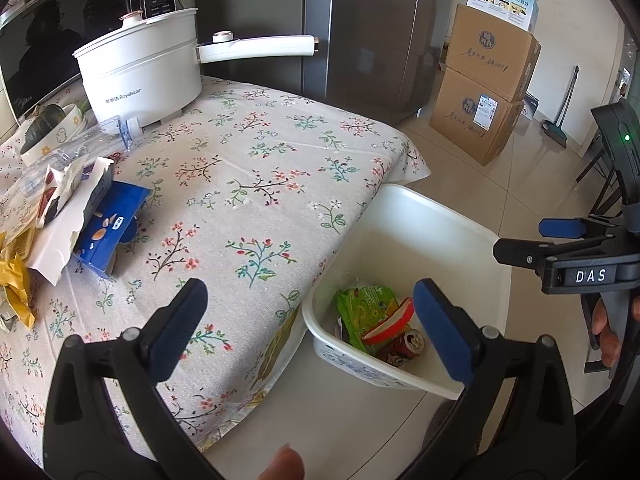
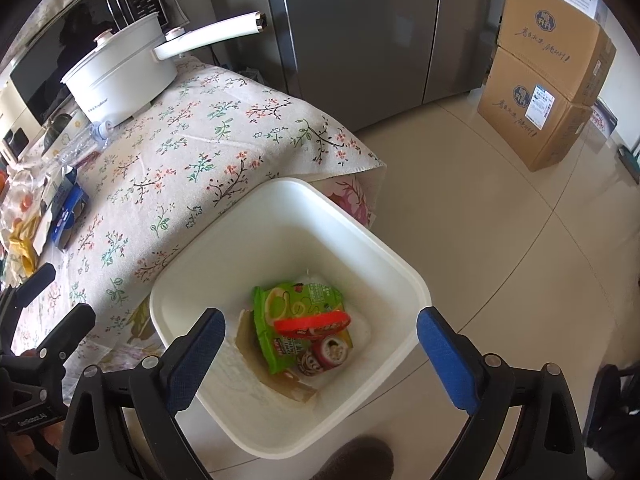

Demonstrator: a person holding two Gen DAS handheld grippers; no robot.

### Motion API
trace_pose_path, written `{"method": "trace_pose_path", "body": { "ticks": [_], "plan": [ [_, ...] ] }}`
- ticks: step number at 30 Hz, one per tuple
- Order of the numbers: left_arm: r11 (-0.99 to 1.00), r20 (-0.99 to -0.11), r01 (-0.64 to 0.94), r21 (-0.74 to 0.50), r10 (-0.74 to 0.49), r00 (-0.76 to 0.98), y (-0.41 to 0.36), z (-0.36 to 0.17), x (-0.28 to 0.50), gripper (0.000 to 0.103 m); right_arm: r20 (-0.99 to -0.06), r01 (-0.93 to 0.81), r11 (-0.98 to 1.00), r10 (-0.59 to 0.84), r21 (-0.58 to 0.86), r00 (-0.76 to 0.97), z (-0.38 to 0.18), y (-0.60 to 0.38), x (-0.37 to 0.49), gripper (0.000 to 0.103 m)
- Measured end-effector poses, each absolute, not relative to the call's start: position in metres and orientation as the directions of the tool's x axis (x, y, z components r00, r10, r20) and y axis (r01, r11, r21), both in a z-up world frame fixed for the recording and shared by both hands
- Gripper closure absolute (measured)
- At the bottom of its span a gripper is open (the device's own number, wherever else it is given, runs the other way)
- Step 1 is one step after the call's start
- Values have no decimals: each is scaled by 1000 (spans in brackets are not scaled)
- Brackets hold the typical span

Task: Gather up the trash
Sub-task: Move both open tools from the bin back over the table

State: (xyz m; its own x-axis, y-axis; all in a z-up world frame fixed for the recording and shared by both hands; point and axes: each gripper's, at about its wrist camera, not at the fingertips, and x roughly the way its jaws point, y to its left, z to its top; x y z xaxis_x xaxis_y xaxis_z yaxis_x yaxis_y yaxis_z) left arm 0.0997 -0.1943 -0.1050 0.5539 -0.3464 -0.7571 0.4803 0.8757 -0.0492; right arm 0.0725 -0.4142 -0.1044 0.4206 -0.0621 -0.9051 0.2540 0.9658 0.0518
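A white bin [image 1: 424, 236] [image 2: 280, 232] stands on the floor against the table's corner. Inside lie a green wrapper [image 1: 360, 304] [image 2: 296, 300], a red strip [image 1: 390, 320] [image 2: 312, 326] and a small can [image 1: 408, 342] [image 2: 332, 350]. My left gripper [image 1: 310, 296] [image 2: 64, 294] hangs open and empty over the table edge and the bin's rim. Above the bin, my right gripper [image 2: 320, 320] [image 1: 528, 240] is open with nothing between its fingers. At the table's left lie a blue box [image 1: 112, 224] [image 2: 66, 208], a torn white carton [image 1: 60, 216], yellow wrappers [image 1: 16, 284] [image 2: 24, 244] and a clear plastic bottle [image 1: 72, 148] [image 2: 84, 140].
The table wears a floral cloth [image 1: 240, 184]. A white electric pot [image 1: 140, 76] with a long handle, a microwave [image 1: 40, 40] and a bowl with a squash [image 1: 52, 128] stand at its back. A grey fridge [image 1: 360, 20], stacked cardboard boxes [image 1: 484, 92] and a broom [image 1: 560, 128] stand beyond on the tiled floor.
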Motion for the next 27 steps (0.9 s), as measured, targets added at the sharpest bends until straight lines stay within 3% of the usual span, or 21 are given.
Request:
{"method": "trace_pose_path", "body": {
  "ticks": [17,27],
  "plan": [
    [921,-737,387,-42,-290,610,-156,-87,112,1,-887,215,974,-43,64,461,-86,-388,95,5],
    [962,-728,273,14,-177,663,-98,-75,128,1,-865,109,994,-38,20,500,-71,-341,127,2]
  ]
}}
